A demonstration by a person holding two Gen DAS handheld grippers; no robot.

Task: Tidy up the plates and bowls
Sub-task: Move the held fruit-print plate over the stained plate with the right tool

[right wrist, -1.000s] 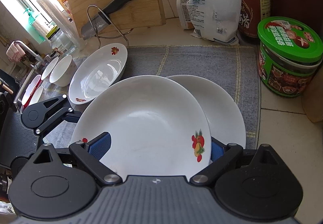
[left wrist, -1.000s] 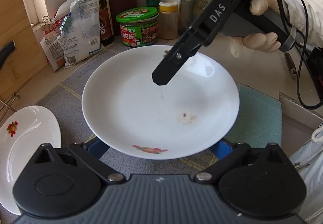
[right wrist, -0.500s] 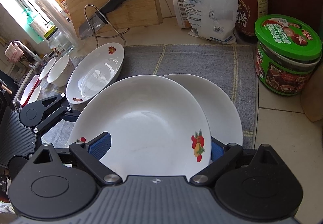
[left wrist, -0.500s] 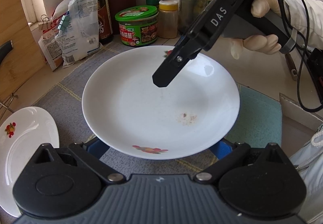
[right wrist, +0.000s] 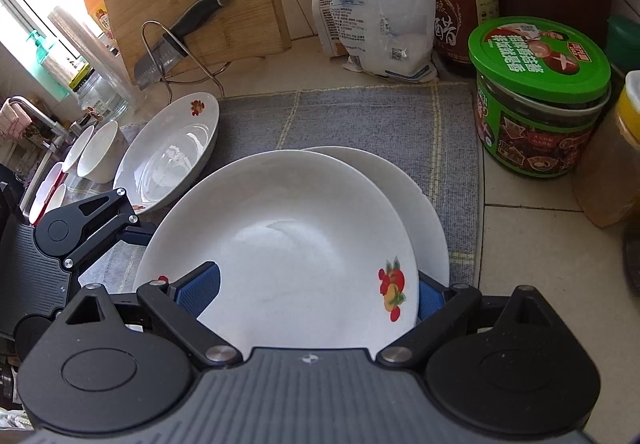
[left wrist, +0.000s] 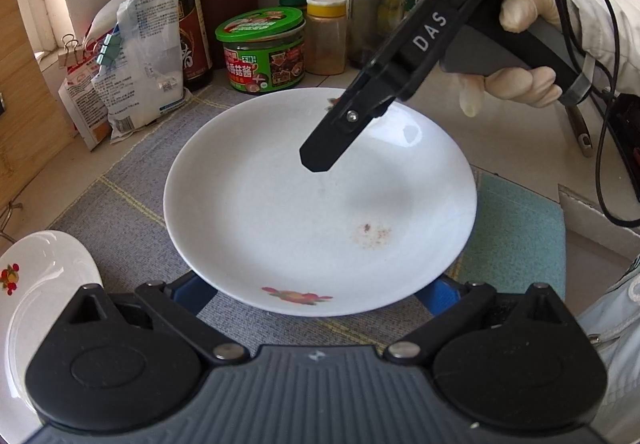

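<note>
A white plate with fruit prints (left wrist: 320,212) (right wrist: 288,244) lies tilted over a second white plate (right wrist: 416,196) on the grey mat (right wrist: 360,116). My left gripper (left wrist: 314,292) is open, and both its blue pads sit beneath the plate's near rim. My right gripper (right wrist: 312,294) is also open around the opposite rim, its left pad over the plate and its right pad behind it. One of its fingers (left wrist: 320,156) hangs just above the plate. A third, deeper plate (right wrist: 168,152) (left wrist: 36,284) rests at the mat's left edge, with small white bowls (right wrist: 100,152) beyond it.
A green-lidded jar (right wrist: 540,96), a dark sauce bottle (right wrist: 460,4), a spice jar (left wrist: 326,36) and a clipped bag (right wrist: 392,4) line the back. A cutting board with a knife (right wrist: 180,40) stands at the left. A teal cloth (left wrist: 516,236) lies right of the mat.
Both views have shifted only slightly, the jars and side plate sliding a little leftward in frame. The plates and both grippers keep the same arrangement.
</note>
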